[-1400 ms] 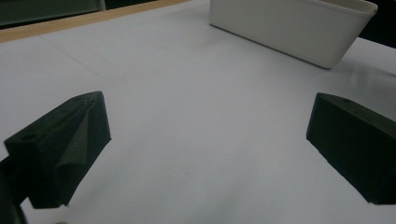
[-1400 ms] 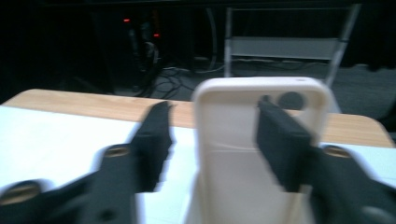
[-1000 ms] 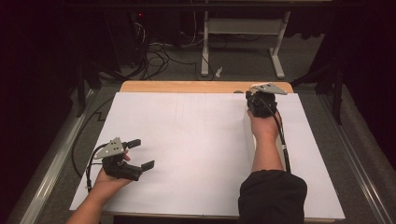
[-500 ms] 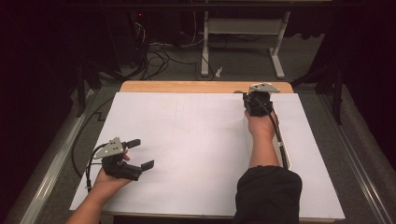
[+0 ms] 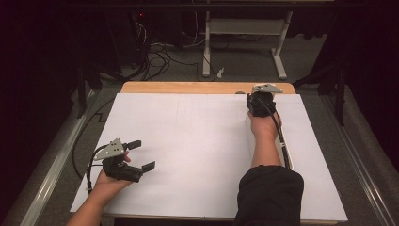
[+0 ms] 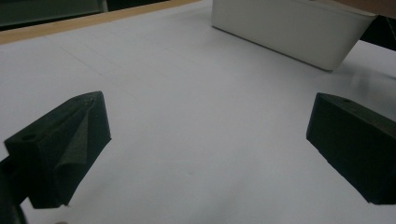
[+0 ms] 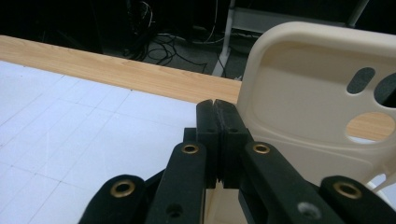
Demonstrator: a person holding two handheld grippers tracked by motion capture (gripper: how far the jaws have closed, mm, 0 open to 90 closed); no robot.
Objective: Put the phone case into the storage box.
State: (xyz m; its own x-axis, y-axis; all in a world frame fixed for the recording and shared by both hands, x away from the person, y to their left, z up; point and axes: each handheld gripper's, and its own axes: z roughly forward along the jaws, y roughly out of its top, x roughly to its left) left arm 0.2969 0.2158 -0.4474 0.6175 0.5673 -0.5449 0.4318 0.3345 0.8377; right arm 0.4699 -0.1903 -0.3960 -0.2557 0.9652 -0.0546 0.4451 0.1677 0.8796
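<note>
Basket: cream plastic basket (image 7: 322,98), at the far right of the table; in the right gripper view its end wall, with oval and round cut-outs, stands upright just beyond the jaw tips. In the left gripper view it shows as a long white tub (image 6: 289,28) at the far side of the sheet.
Long axis: in the high view a pale rim (image 5: 288,155) runs alongside the right forearm, from near edge toward far edge; most of it is hidden under the arm.
Right gripper: right gripper (image 7: 217,109) at the far right of the sheet, jaws pressed flat together, nothing seen between them; whether the tips touch the basket wall, cannot tell.
Left gripper: left gripper (image 5: 141,155) at the near left, well apart from the basket, jaws spread wide and empty, low over the sheet.
Surface: white paper sheet (image 5: 188,141) with faint grid lines, over a wooden table (image 5: 188,87) whose bare strip shows at the far edge.
Room: dark; grey floor, tangled cables (image 5: 160,54) and a white metal frame (image 5: 244,28) beyond the table.
</note>
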